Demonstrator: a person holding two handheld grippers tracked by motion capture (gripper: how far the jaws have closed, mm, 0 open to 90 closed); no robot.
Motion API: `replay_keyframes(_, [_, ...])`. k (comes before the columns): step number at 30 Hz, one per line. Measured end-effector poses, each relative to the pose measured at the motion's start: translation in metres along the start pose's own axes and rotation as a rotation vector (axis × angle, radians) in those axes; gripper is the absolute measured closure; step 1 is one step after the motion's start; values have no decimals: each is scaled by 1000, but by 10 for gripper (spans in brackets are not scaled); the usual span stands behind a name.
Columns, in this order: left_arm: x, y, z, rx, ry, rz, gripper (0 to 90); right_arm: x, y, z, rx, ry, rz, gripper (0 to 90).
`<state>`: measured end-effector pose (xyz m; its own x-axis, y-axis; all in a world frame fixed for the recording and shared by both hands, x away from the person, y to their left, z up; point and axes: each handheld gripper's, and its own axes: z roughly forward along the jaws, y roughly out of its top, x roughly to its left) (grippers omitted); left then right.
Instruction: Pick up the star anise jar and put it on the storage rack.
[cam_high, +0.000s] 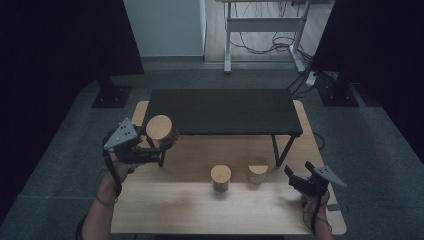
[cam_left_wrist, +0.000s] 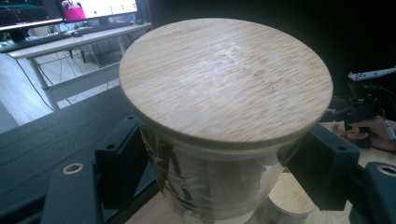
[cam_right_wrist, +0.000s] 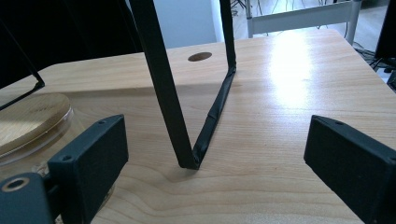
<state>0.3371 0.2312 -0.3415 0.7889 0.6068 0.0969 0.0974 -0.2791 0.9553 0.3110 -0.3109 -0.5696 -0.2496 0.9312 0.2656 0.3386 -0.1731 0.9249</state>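
Note:
A glass jar with a round bamboo lid (cam_high: 161, 128) (cam_left_wrist: 224, 79) hangs in the air at the left end of the black raised shelf (cam_high: 225, 110). My left gripper (cam_high: 159, 141) (cam_left_wrist: 224, 170) is shut on its glass body, one jaw on each side. Two more lidded jars stand on the wooden table (cam_high: 200, 210): one in the middle (cam_high: 220, 177), one to its right (cam_high: 258, 172) (cam_right_wrist: 32, 121). My right gripper (cam_high: 298, 173) (cam_right_wrist: 215, 154) stands open low over the table's right front, holding nothing, with the shelf's black leg (cam_right_wrist: 163, 84) ahead of it.
The shelf covers the back half of the table on thin black legs (cam_high: 278, 149). A cable hole (cam_right_wrist: 200, 57) lies in the tabletop behind the leg. A white desk frame (cam_high: 265, 25) with loose cables stands on the floor beyond. Black stands flank the table.

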Motion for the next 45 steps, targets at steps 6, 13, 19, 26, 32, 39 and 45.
replay_keyframes(6, [3, 5, 3, 2, 4, 4, 253, 0, 0, 0, -1, 0, 2, 58])
replay_keyframes(13, [10, 7, 7, 7, 12, 4, 253, 0, 0, 1, 6, 1, -4, 58])
replay_keyframes(19, [18, 8, 13, 10, 25, 1, 253, 2, 0, 1, 7, -2, -17, 57])
replay_keyframes(26, [25, 11, 25, 15, 25, 1, 253, 2, 0, 0, -1, -5, -14, 55])
replay_keyframes(32, [33, 15, 36, 29, 31, 3, 253, 2, 0, 0, -5, -7, -13, 54])
replay_keyframes(39, [39, 20, 46, 37, 44, 0, 253, 2, 0, -1, -10, -8, -13, 53])
replay_keyframes(45, [45, 21, 55, 50, 56, -14, 253, 1, 0, 0, -10, -8, -10, 53])
